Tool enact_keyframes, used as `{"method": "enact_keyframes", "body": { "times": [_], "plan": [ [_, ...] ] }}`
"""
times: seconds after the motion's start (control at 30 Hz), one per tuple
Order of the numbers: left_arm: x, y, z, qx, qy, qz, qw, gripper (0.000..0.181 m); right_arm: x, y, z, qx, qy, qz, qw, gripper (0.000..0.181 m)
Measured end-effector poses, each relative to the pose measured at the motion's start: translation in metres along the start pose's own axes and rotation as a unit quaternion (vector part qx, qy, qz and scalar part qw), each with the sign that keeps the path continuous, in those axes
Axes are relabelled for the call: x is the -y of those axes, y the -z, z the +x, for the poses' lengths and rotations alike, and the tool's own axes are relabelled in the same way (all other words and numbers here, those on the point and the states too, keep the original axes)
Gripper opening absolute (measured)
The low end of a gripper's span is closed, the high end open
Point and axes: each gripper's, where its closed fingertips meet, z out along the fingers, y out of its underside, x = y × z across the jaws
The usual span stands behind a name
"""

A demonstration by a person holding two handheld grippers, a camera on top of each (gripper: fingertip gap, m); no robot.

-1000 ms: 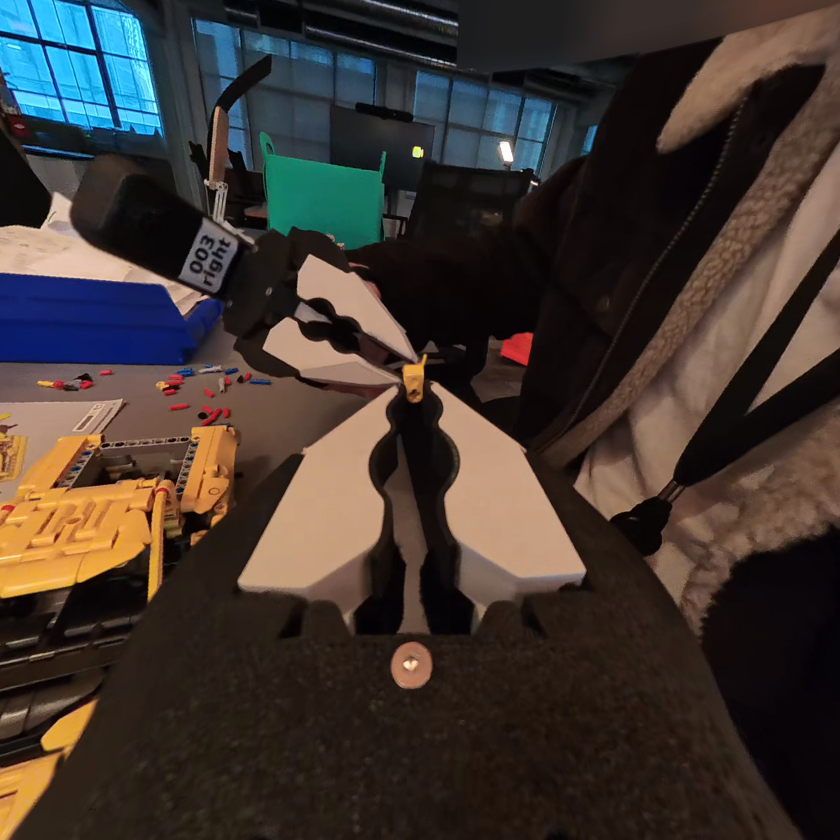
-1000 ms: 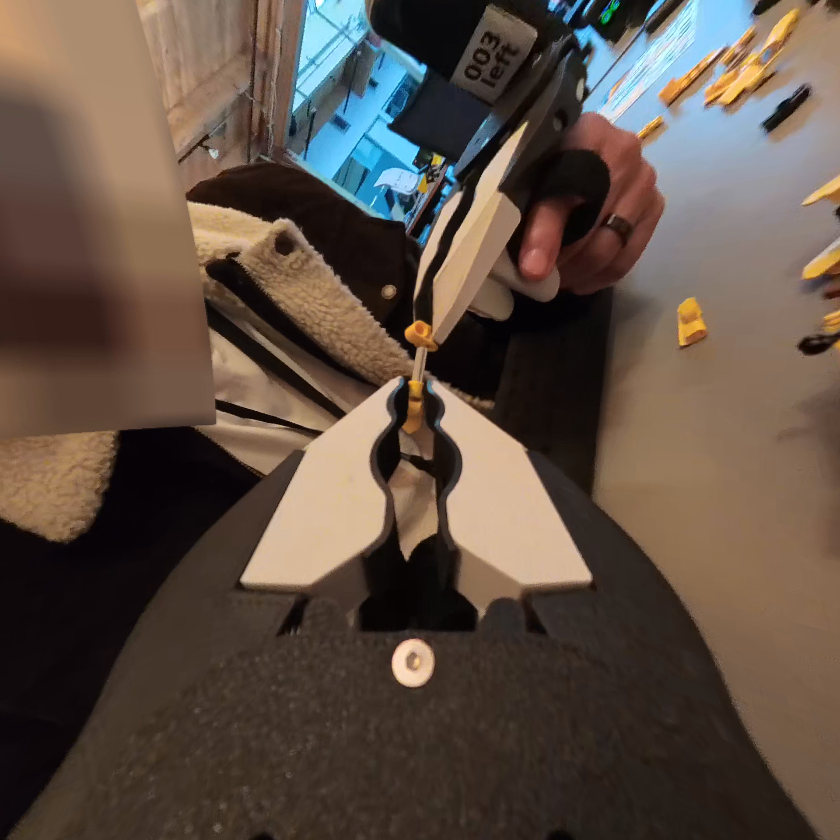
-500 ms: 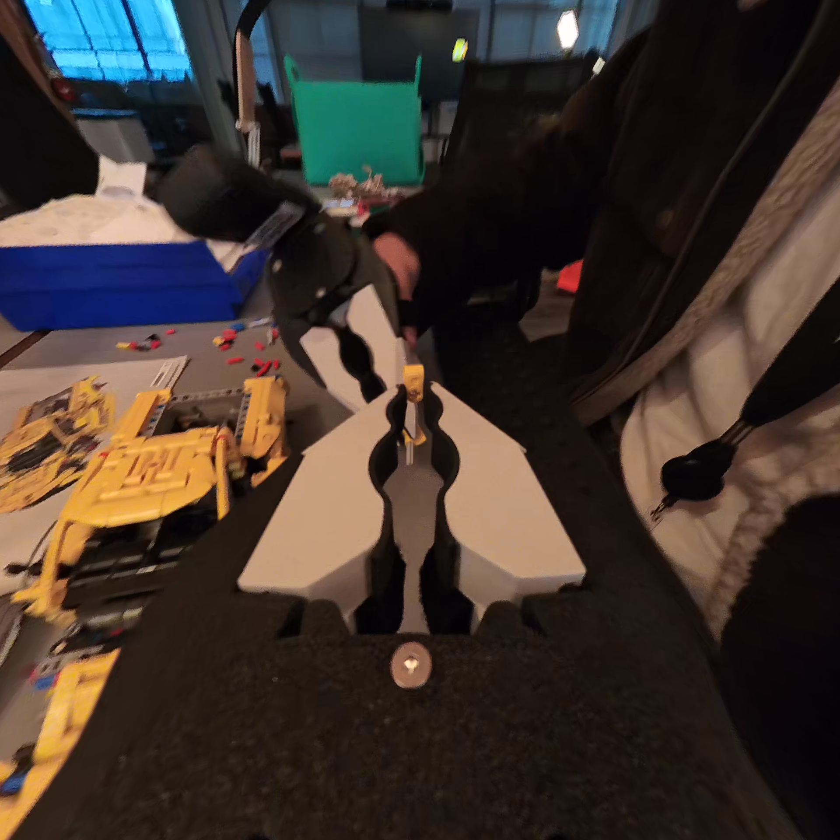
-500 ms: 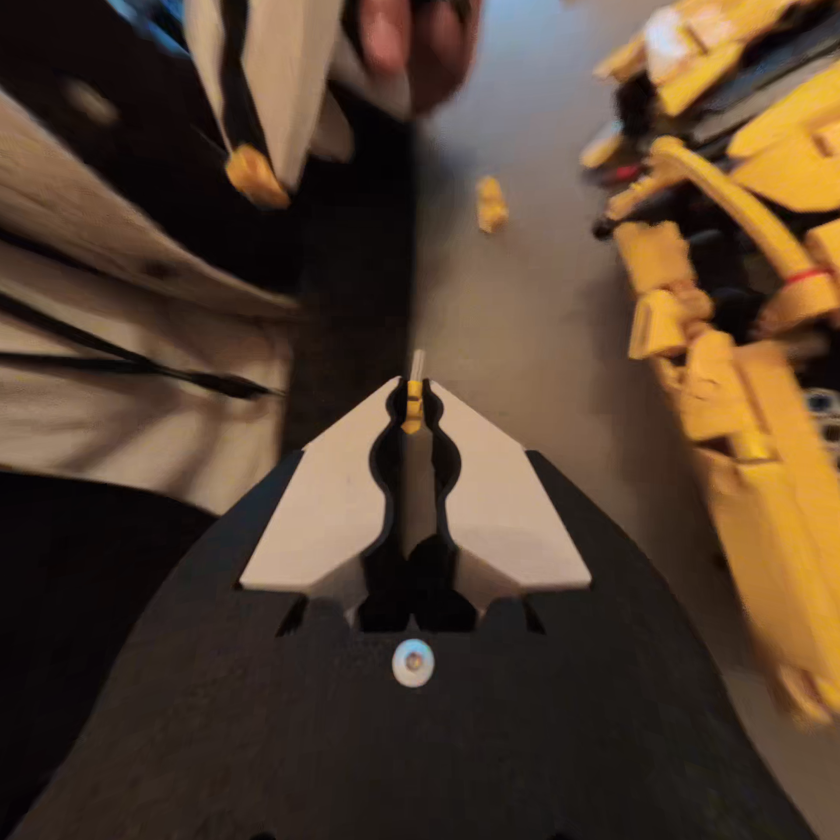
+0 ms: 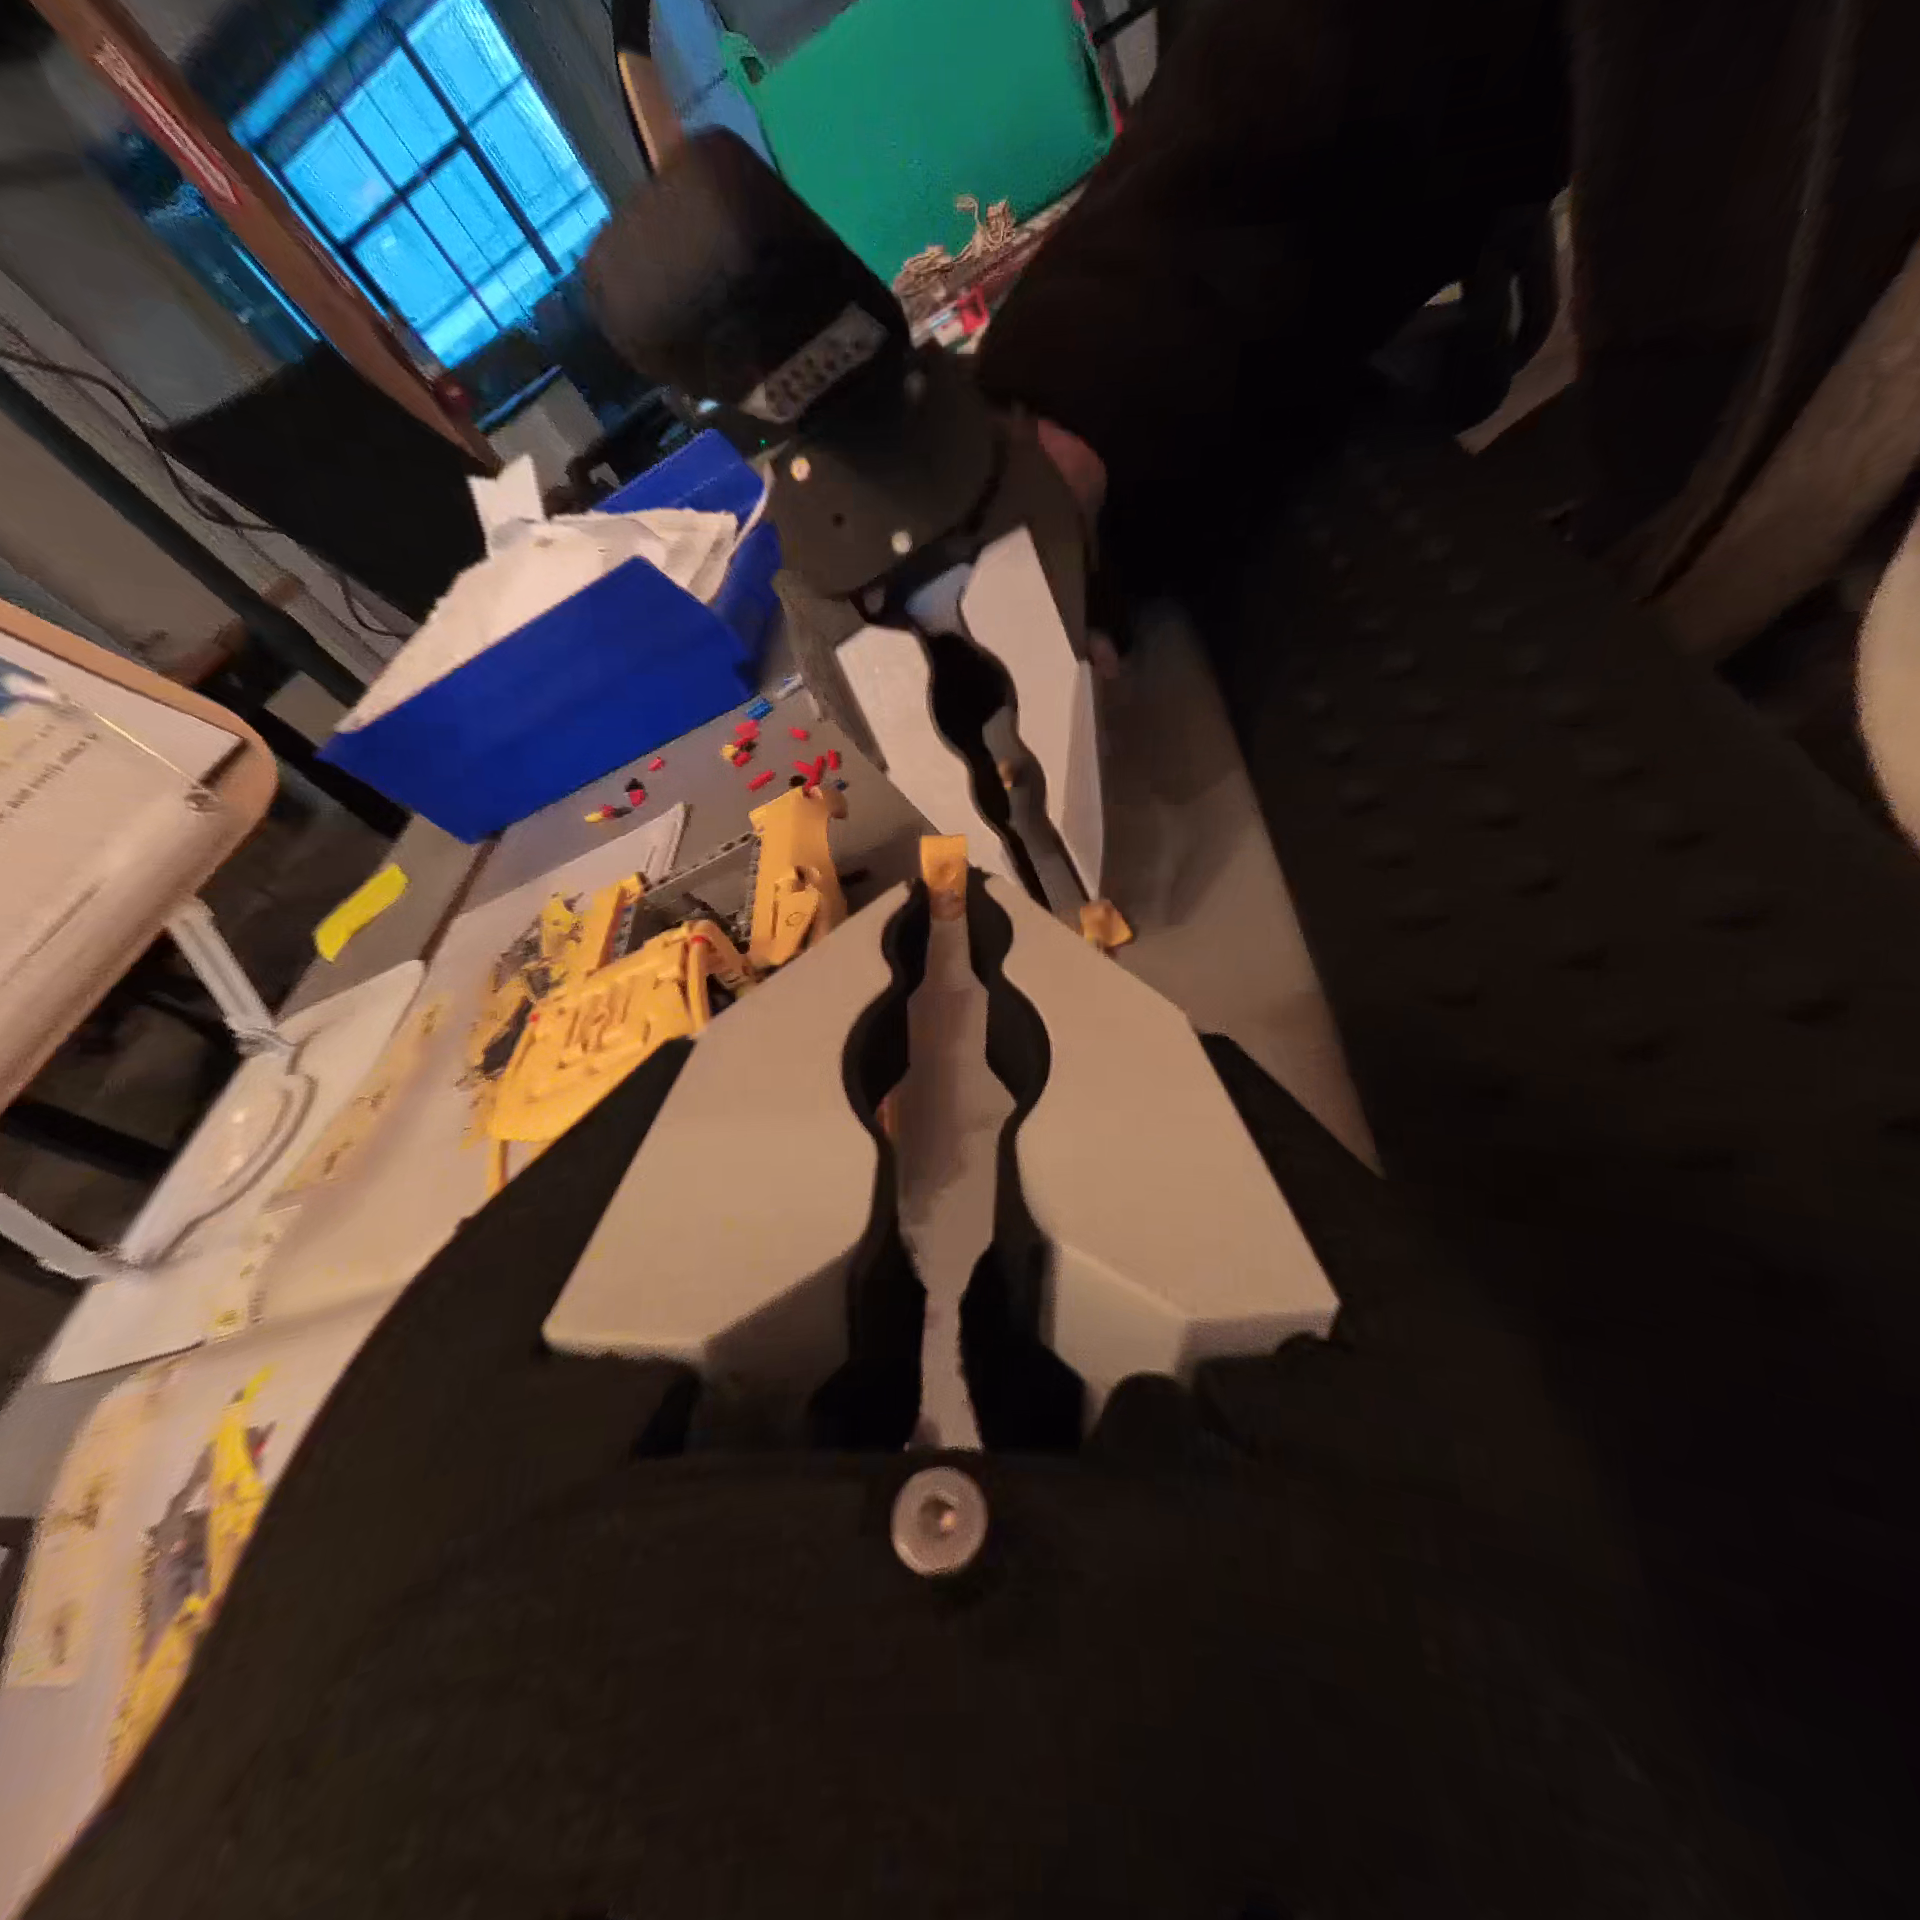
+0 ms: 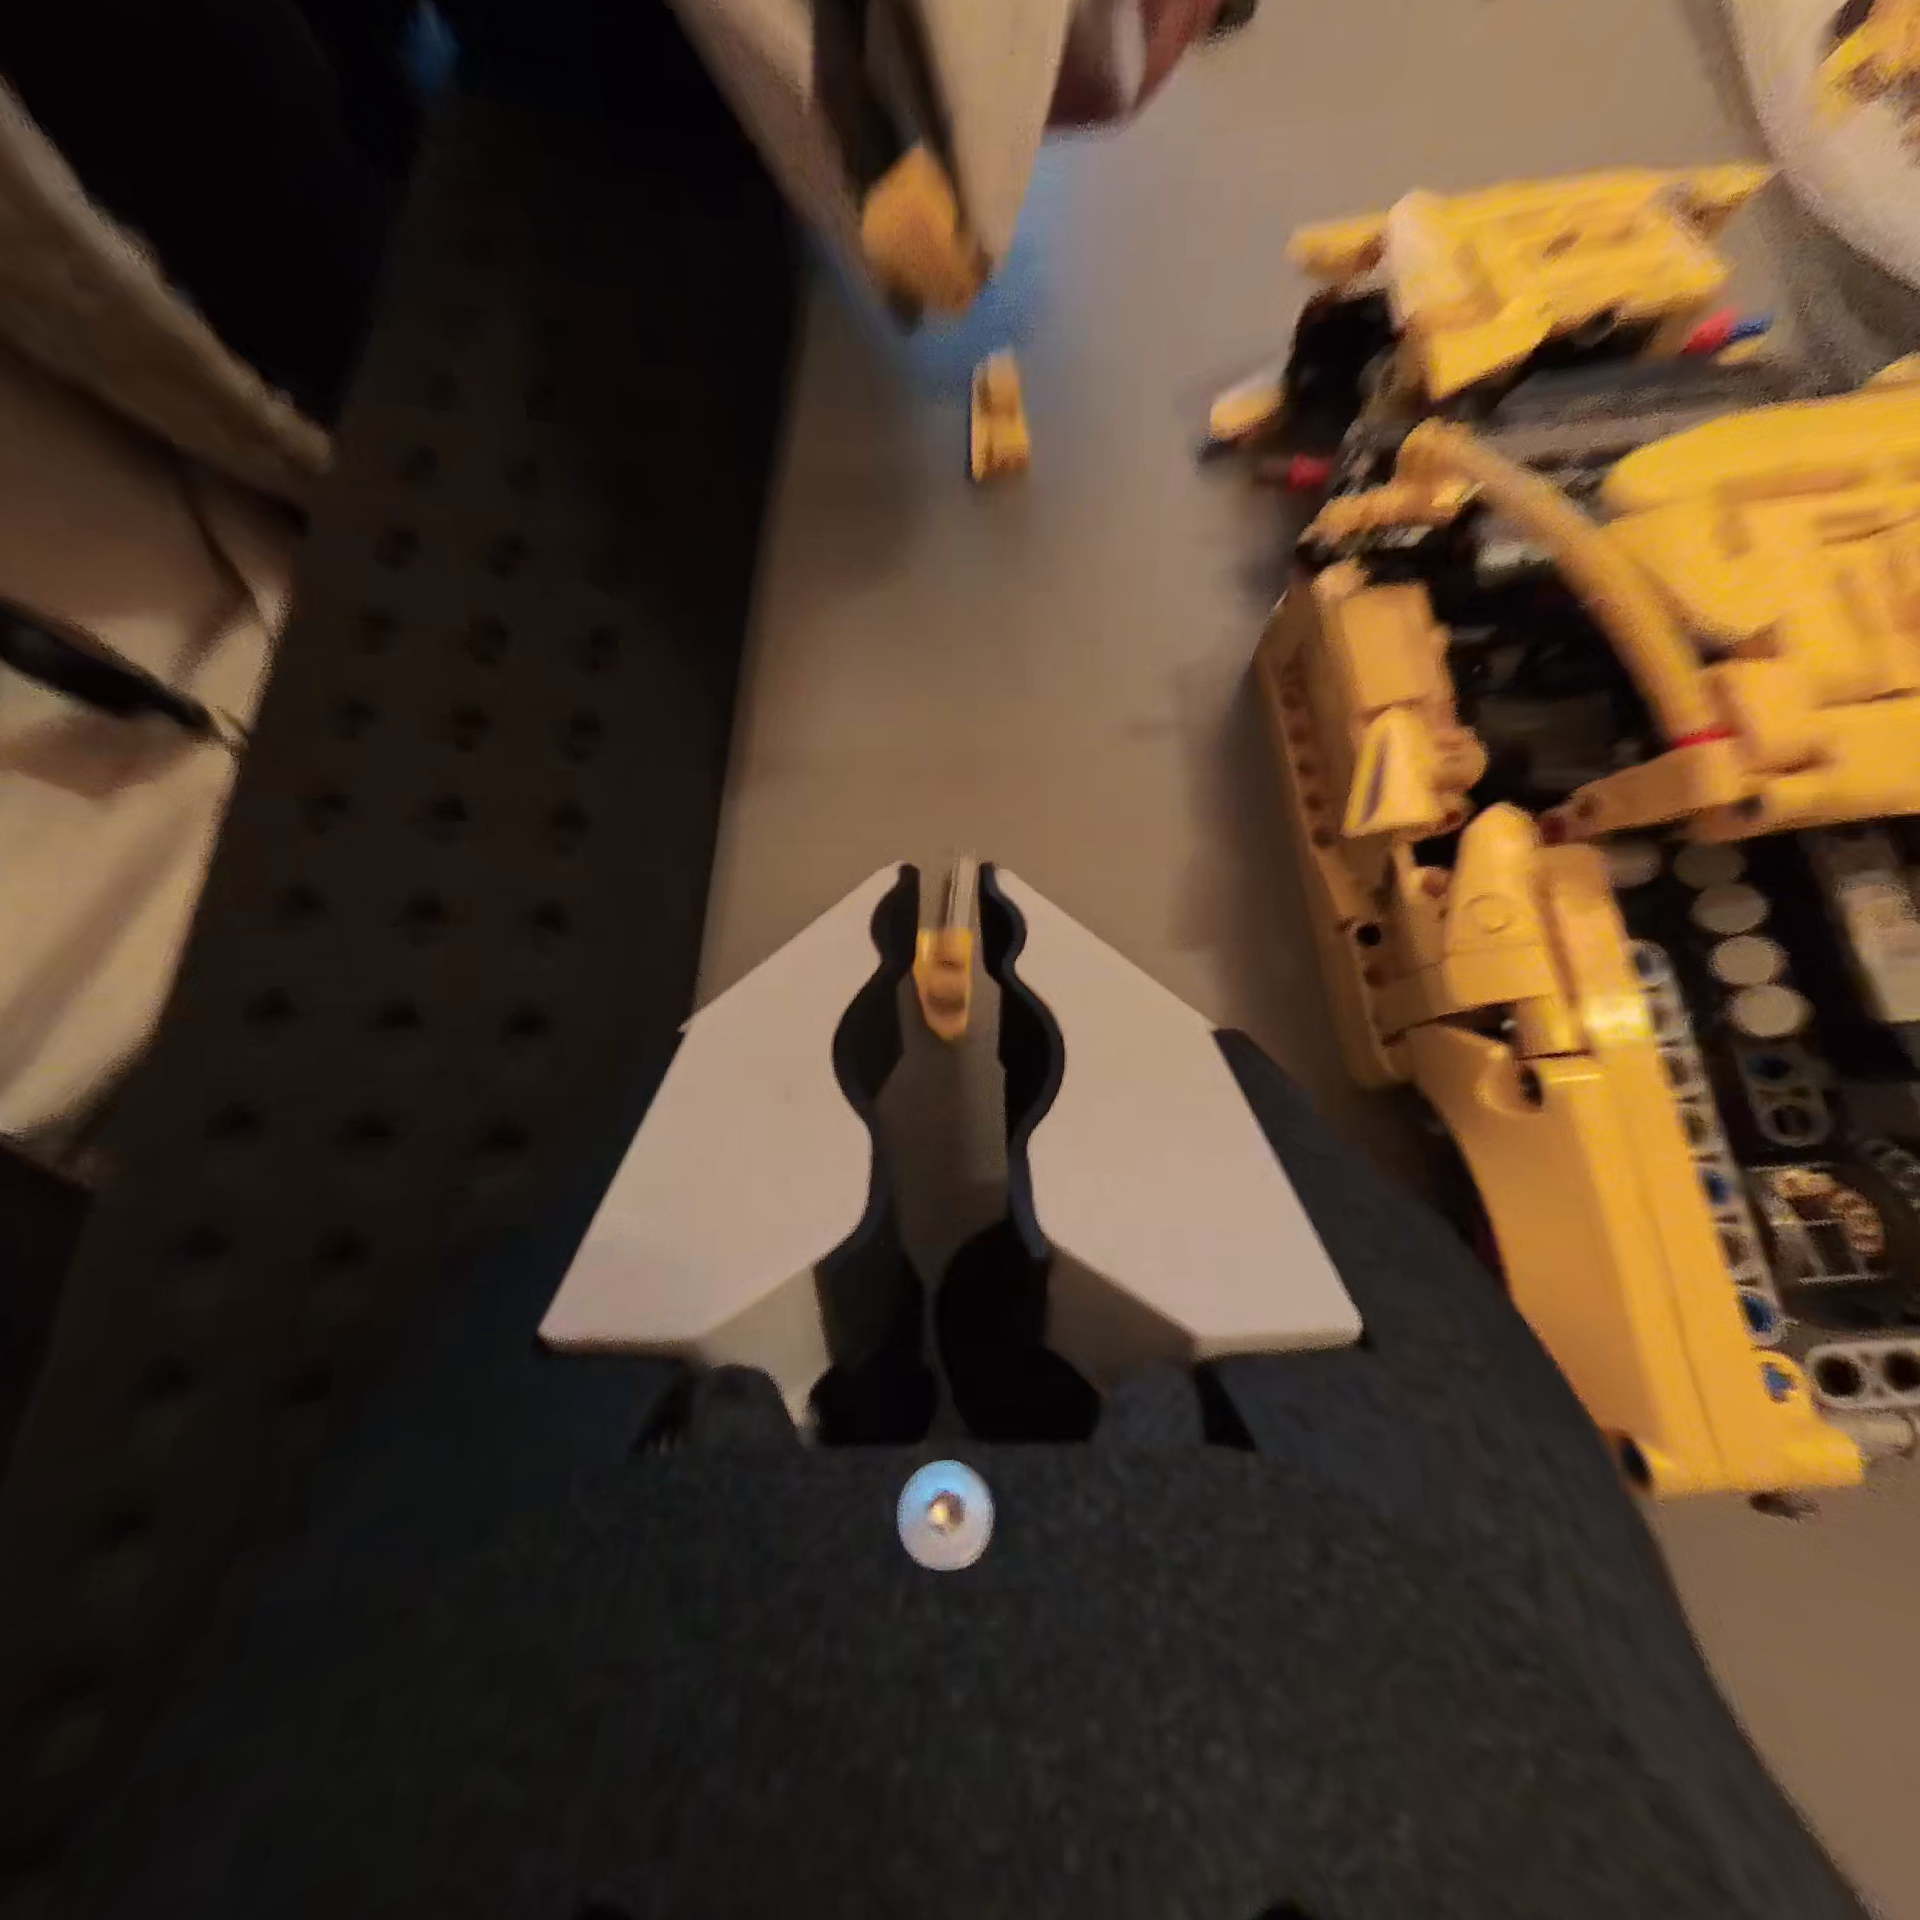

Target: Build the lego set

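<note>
The left gripper (image 5: 948,891) sits at the centre of the left wrist view, its two pale fingers pinched on a small yellow connector (image 5: 943,871) that pokes out just past the tips. In the right wrist view the same gripper enters from the top edge, blurred, with the yellow connector (image 6: 920,241) at its tips.

The right gripper (image 6: 948,883) is clenched as well — it grasps a yellow piece with a pale axle (image 6: 945,951), the yellow part wedged between the fingers and the thin pale rod reaching forward to the tips. In the left wrist view the right gripper (image 5: 1075,883) slants down from the upper middle of the frame, its tips low over the grey bench (image 5: 1195,862) and just right of the left gripper's tips.

A loose yellow brick (image 6: 997,416) lies on the bench in the upper middle of the right wrist view, below the left gripper; in the left wrist view it shows as a small yellow bit (image 5: 1103,923) beside the right gripper's tips. The large yellow model (image 6: 1558,935) fills the right side of the right wrist view, and in the left wrist view it stands at centre left (image 5: 665,977). Behind it — toward the upper left — are scattered small red and blue parts (image 5: 769,753) and a blue bin (image 5: 582,707). Instruction sheets (image 5: 156,1507) lie along the lower left edge.
</note>
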Motion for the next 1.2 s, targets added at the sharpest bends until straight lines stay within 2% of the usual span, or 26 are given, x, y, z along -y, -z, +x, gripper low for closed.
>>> {"method": "enact_keyframes", "body": {
  "times": [0.07, 0.1, 0.17, 0.23, 0.3, 0.5, 0.73, 0.87, 1.0, 1.07, 1.2],
  "plan": [
    [-0.003, 0.001, 0.0, 0.006, -0.014, -0.003, 1.0, 0.006, 0.033, 0.013, 0.0, 0.023, -0.054, 0.087, 0.994, 0.015],
    [-0.002, 0.001, -0.001, 0.012, -0.021, 0.001, 1.0, 0.006, 0.052, 0.021, -0.001, 0.051, -0.102, 0.143, 0.983, 0.016],
    [0.002, 0.0, -0.002, 0.024, -0.04, 0.013, 0.999, 0.006, 0.086, 0.033, -0.007, 0.147, -0.199, 0.239, 0.939, 0.035],
    [0.006, -0.003, 0.0, 0.031, -0.066, 0.016, 0.997, 0.006, 0.093, 0.027, -0.007, 0.188, -0.25, 0.246, 0.917, 0.04],
    [0.008, -0.005, 0.004, 0.034, -0.09, 0.015, 0.995, 0.006, 0.095, 0.02, -0.012, 0.211, -0.259, 0.248, 0.909, 0.034],
    [0.012, -0.005, 0.008, 0.033, -0.092, 0.024, 0.995, 0.006, 0.09, 0.014, -0.017, 0.224, -0.248, 0.23, 0.914, 0.016],
    [0.015, -0.006, 0.007, 0.035, -0.064, 0.03, 0.997, 0.006, 0.09, 0.017, -0.018, 0.244, -0.261, 0.24, 0.903, 0.016],
    [0.008, -0.008, 0.0, 0.046, 0.024, 0.01, 0.999, 0.009, 0.087, 0.014, -0.007, 0.207, -0.27, 0.251, 0.906, 0.015],
    [0.009, 0.001, -0.024, 0.089, 0.173, 0.026, 0.98, 0.014, 0.08, 0.018, 0.014, 0.091, -0.216, 0.256, 0.938, 0.015],
    [0.011, 0.005, -0.037, 0.09, 0.281, 0.058, 0.954, 0.023, 0.08, 0.023, 0.02, 0.024, -0.161, 0.256, 0.953, 0.015],
    [0.013, 0.003, -0.045, 0.022, 0.487, 0.12, 0.865, 0.027, 0.083, 0.031, 0.028, -0.133, -0.006, 0.23, 0.964, 0.016]
  ]
}}
